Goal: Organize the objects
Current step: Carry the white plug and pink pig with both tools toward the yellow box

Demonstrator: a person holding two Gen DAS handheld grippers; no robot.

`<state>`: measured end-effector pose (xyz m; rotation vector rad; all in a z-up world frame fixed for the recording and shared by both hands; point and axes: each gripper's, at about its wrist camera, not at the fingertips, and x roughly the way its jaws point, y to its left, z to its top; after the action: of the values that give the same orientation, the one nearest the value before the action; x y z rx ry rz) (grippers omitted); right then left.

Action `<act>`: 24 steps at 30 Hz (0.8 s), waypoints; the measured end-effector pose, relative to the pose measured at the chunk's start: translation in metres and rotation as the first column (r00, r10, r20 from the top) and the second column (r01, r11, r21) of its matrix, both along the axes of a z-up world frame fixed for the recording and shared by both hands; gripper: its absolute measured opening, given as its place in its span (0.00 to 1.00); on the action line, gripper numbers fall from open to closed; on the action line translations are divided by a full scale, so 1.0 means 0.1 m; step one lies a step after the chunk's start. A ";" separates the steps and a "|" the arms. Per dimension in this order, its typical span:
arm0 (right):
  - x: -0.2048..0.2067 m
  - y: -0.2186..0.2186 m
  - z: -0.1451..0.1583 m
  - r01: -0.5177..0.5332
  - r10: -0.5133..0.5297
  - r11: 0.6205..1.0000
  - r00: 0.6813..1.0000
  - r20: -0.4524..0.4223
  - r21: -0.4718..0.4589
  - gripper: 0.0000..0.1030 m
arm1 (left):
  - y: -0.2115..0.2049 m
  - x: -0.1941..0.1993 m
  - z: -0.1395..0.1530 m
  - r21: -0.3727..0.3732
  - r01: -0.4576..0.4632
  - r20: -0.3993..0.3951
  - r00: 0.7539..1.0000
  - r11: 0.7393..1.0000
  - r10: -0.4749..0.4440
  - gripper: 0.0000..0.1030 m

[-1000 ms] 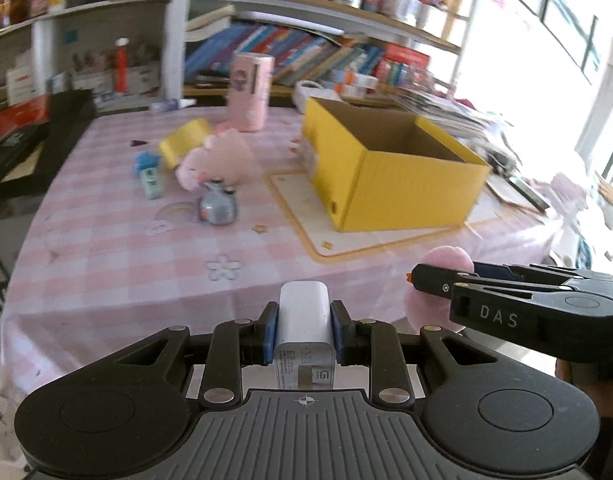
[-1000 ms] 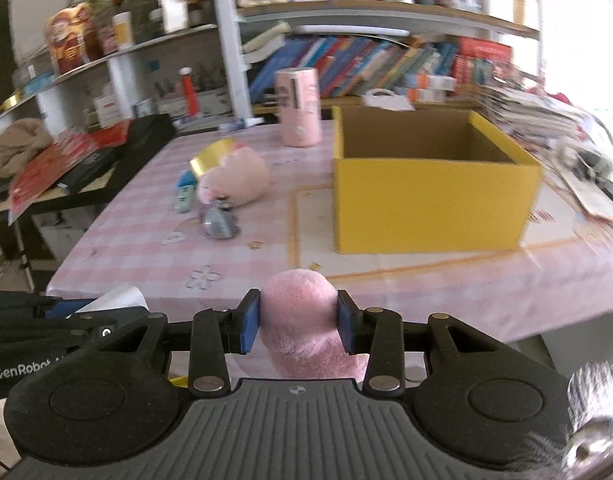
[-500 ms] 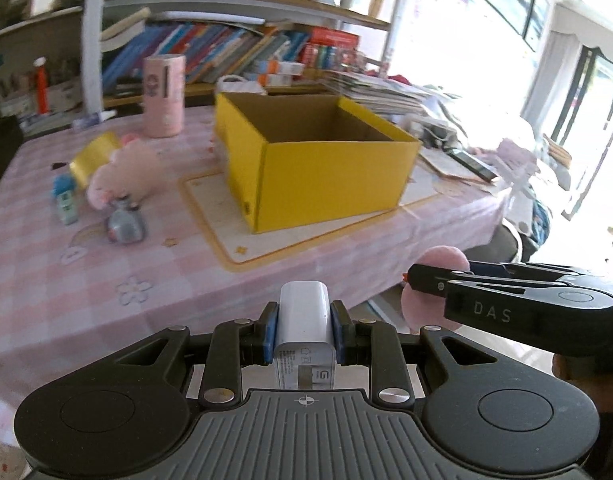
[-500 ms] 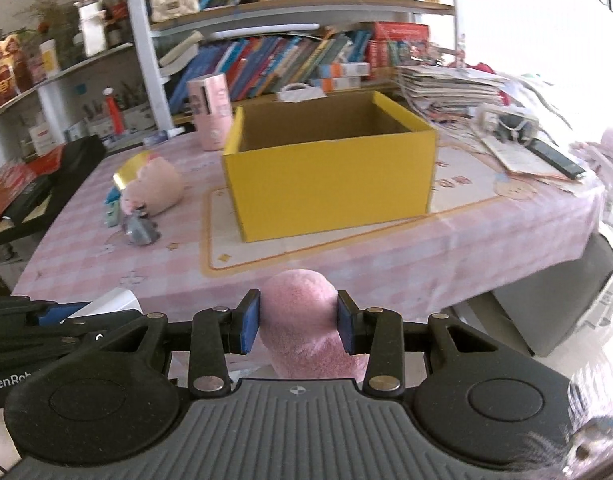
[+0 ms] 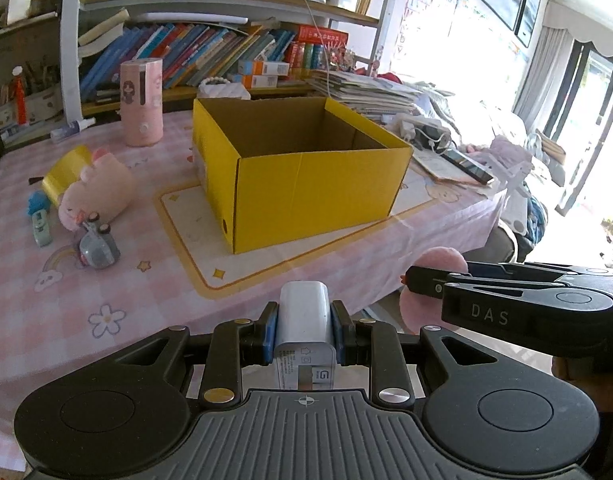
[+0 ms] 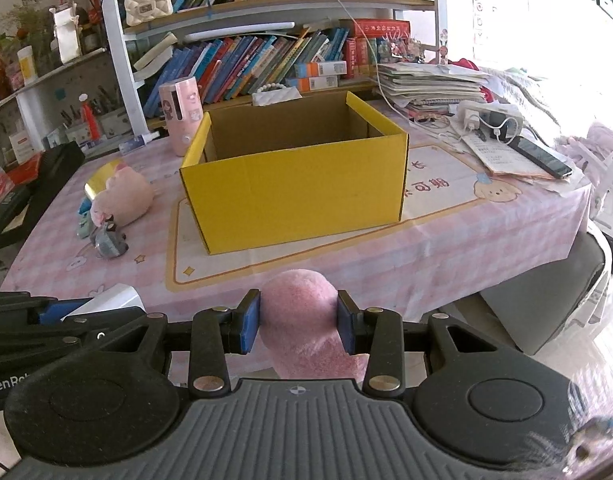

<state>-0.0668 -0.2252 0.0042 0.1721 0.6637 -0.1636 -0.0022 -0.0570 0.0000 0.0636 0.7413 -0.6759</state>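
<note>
Your left gripper (image 5: 303, 326) clamps the charger (image 5: 304, 320); right gripper (image 6: 298, 322) pinches the plush (image 6: 302, 312). Only right view shows the phone (image 6: 540, 156) fully. Box (image 5: 302, 184) sits mid-table (image 5: 106, 280), bookshelf (image 5: 210, 52) behind.

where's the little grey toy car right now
In the left wrist view the grey toy car sits on the tablecloth's left side, just in front of the pink plush, left of the yellow box.
</note>
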 end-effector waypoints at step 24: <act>0.63 -0.39 0.12 -0.012 0.013 1.000 1.000 0.019 -0.016 0.35 | -0.39 0.51 0.18 -0.014 0.020 0.079 0.997 1.000 -0.019 0.24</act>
<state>-0.0039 -0.2645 0.0159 0.1540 0.6442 -0.1551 0.0486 -0.0955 0.0183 0.0832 0.6605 -0.6936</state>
